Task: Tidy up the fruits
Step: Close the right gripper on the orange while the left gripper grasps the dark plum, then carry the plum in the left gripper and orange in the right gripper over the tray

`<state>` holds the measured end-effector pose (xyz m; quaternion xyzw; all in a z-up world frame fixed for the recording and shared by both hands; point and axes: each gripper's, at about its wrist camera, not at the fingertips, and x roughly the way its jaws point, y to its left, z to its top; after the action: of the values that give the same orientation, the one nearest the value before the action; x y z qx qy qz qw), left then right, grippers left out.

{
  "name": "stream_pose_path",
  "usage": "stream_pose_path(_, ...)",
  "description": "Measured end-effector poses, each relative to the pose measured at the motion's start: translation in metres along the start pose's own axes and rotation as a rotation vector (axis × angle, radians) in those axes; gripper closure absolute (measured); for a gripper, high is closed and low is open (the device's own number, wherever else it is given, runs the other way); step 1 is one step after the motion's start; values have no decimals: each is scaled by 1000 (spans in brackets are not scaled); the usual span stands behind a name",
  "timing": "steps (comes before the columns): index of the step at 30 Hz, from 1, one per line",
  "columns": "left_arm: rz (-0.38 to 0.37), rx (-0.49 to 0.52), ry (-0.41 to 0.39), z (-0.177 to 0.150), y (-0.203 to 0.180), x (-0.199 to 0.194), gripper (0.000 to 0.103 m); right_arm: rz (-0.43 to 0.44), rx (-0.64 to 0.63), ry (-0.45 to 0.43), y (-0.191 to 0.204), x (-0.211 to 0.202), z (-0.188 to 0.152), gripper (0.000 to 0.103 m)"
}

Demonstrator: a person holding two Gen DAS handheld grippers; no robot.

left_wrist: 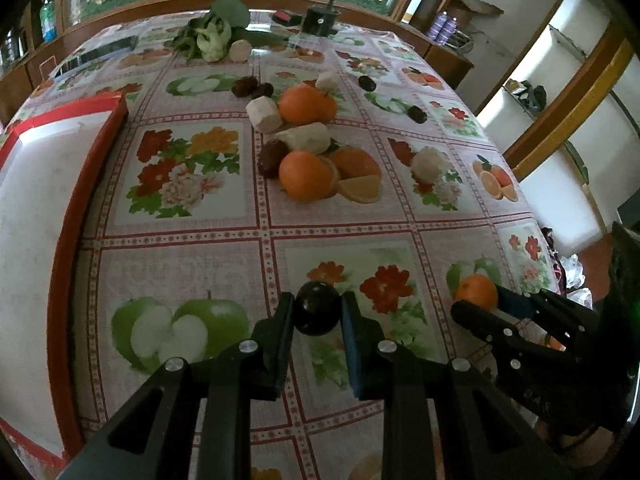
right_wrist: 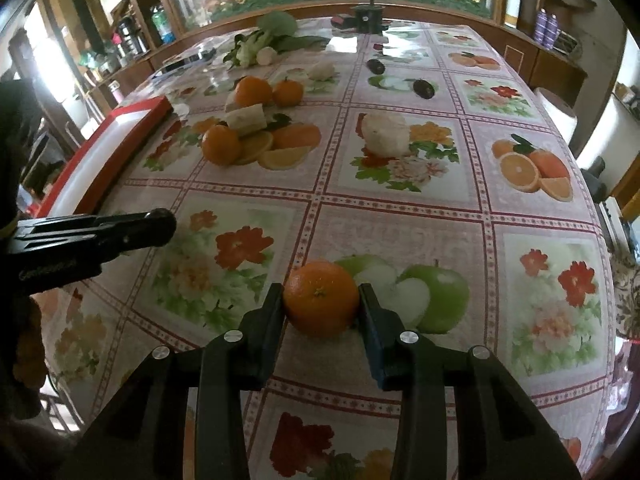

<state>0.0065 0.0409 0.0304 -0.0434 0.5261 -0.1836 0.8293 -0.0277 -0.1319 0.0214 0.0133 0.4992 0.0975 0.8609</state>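
Left wrist view: left gripper (left_wrist: 317, 314) pinches a dark plum (left_wrist: 317, 307) near the table's front edge; the red-rimmed tray (left_wrist: 60, 216) at left looks empty.

Right wrist view: right gripper (right_wrist: 321, 304) clamps an orange (right_wrist: 321, 298). Oranges (right_wrist: 221, 145) and more sit far off, so barely started, I'd say.

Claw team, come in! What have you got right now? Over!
Left claw shut on dark plum. Right claw shut on orange. Red tray to the left, nothing in it. Nothing between the claws and the tray. Over.
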Motion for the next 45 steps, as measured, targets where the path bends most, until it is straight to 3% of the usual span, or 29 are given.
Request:
stream_pose_path(11, 17, -11, -20, -4, 11, -15, 77, -3, -2, 0, 13, -2, 3, 67)
stream_pose_path(18, 34, -52, -53, -8, 36, -36, 77, 24, -51, 5, 44, 4, 14, 67)
stream_pose_path(31, 131, -181, -137, -20, 112, -86, 77, 133, -269, 3, 148, 20, 50, 67)
stream_pose_path(45, 312, -369, -155, -50, 221, -118, 77, 316, -491, 35, 284, 51, 77, 67)
